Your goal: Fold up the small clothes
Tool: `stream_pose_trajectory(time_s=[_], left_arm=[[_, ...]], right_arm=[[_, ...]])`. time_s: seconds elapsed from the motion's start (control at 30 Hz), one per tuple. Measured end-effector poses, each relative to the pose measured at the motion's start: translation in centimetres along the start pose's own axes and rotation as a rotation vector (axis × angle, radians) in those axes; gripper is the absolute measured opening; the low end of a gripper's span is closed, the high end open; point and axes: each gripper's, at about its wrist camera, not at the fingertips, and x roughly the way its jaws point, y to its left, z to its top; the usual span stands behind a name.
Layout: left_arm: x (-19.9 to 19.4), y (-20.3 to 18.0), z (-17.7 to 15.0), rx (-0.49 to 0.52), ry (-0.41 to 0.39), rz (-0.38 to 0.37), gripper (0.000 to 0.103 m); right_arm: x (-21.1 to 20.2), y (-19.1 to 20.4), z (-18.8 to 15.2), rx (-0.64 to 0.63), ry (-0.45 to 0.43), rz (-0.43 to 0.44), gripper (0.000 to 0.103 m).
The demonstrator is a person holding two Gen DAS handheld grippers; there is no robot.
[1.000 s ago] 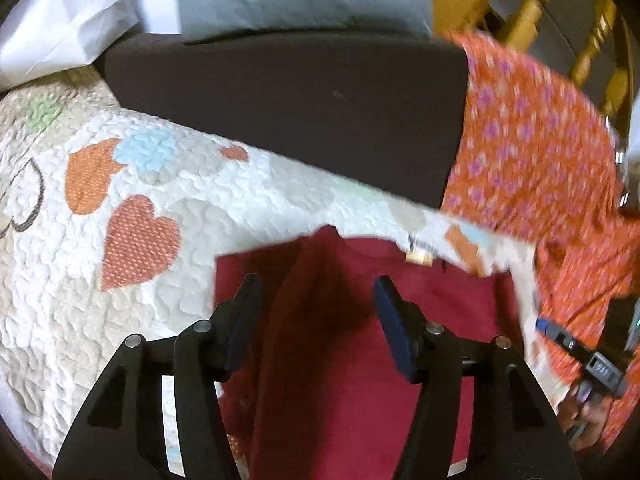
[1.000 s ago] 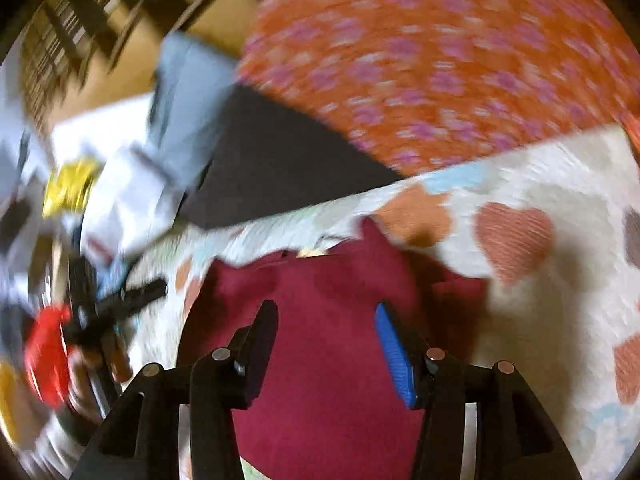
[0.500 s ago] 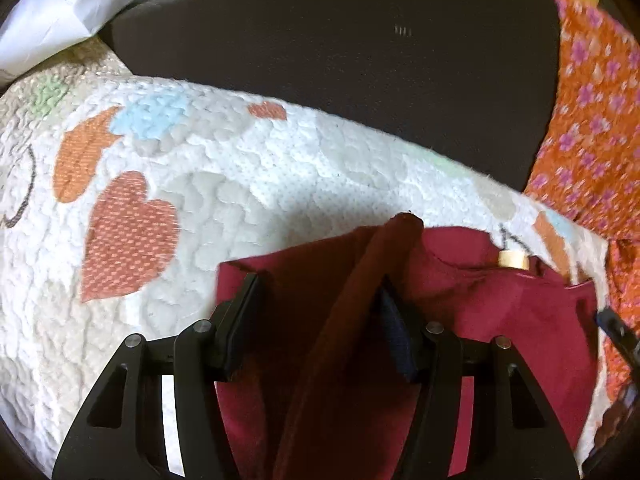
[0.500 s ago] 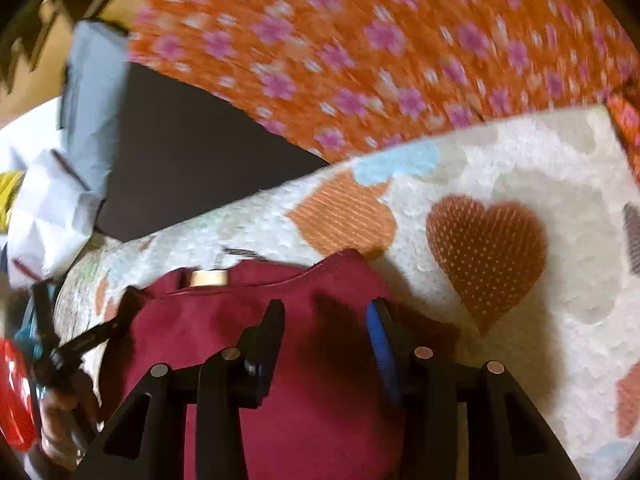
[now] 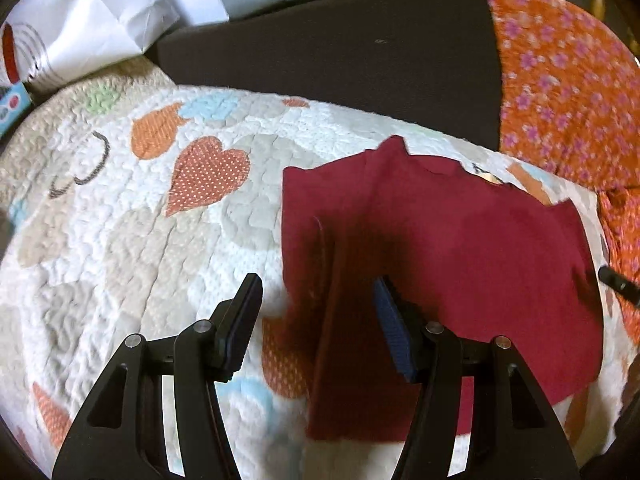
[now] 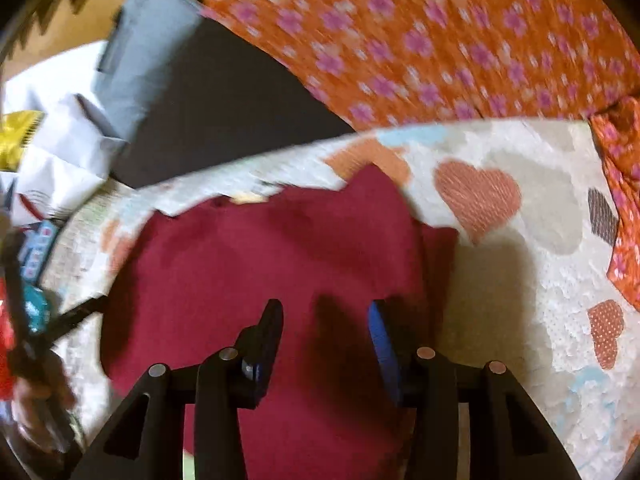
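A shirt (image 5: pixel 460 248) is spread on a quilt (image 5: pixel 120 248). Behind the quilt a cushion (image 5: pixel 340 48) is set, with a patterned cloth (image 5: pixel 568 92) to its right (paper bags (image 5: pixel 100 24) left).

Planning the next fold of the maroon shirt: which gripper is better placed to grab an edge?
Left gripper: it's open, straddling the maroon shirt's folded side edge. Right gripper hangs over mid-cloth.

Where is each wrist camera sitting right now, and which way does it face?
Left wrist: behind the open left gripper, facing the maroon shirt's left side on the heart quilt.
Right wrist: behind the open right gripper, above the shirt; a blurred hand at left.
Shared: shirt, quilt, dark cushion, orange floral fabric.
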Motion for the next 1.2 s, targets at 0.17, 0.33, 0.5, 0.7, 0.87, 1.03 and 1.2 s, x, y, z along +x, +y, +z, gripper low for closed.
stream_pose_trajectory(time_s=[0.17,0.33,0.5,0.7,0.87,1.03,1.2], left_arm=[[-1.4,-1.3,-1.6,0.043,-0.041,0.009,0.058],[-1.2,-1.6,-1.9,0.062,-0.082,0.041,0.058],[0.2,-0.8,-2.0,0.059,-0.084,0.051,0.058],[1.7,0.4,-1.8,0.022,-0.063,0.025,0.058],[2.5,0.6,-1.6,0.006,-0.048,0.008,0.058],[2.9,0.5,-1.6,0.013,-0.047,0.005,0.059],[3.1,0.7,-1.6,0.009,-0.054,-0.004,0.061]], right_arm=[[-1.4,2.4,-1.0,-0.055,-0.013,-0.012,0.043],[-0.7,2.5,-1.8,-0.048,0.011,-0.042,0.043],[0.4,0.6,-1.9,0.002,-0.018,-0.153,0.043],[3.3,-1.9,-1.4,0.069,0.071,-0.185,0.044],[1.3,-1.0,-0.9,0.062,-0.017,-0.173,0.044],[4.5,-0.4,-2.0,-0.014,0.086,-0.198,0.050],[1.8,0.7,-0.9,0.022,0.008,-0.177,0.050]])
